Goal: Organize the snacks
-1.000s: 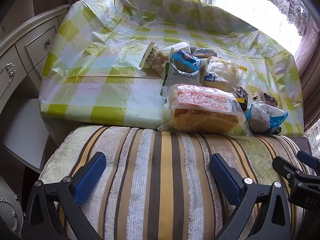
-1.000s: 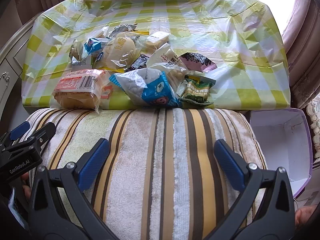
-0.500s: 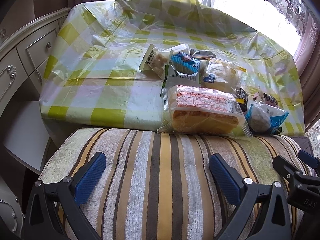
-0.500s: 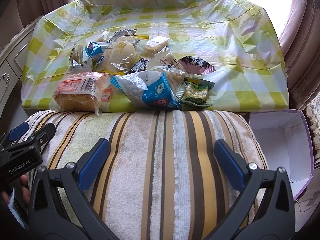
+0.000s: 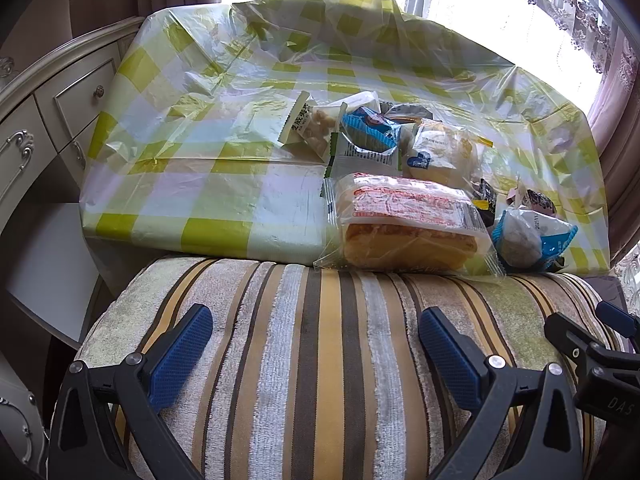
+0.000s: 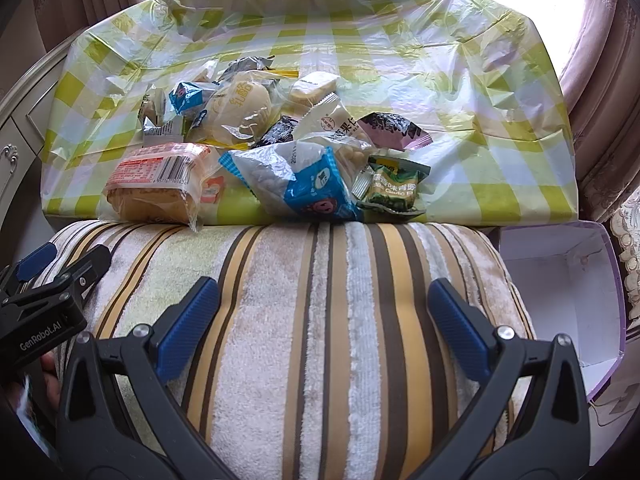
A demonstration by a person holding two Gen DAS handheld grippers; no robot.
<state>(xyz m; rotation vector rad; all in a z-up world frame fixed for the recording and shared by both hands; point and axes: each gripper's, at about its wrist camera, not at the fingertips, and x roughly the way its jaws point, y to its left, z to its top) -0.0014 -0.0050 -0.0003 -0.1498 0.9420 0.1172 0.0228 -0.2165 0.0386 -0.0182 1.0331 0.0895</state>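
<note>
Glossy crinkly plastic tablecloth [image 5: 192,184] & snack wrappers [image 6: 296,184]; rough striped terry cloth cushion [image 6: 320,320]; matt box [image 6: 568,300].

In the snack pile [image 6: 272,140], the far packets are partly hidden behind the nearer ones, and their small print is too small to read. The white box [image 6: 560,292] at the right is cut off by the picture's edge. The window [image 5: 500,8] is overexposed, nothing visible outside.
</note>
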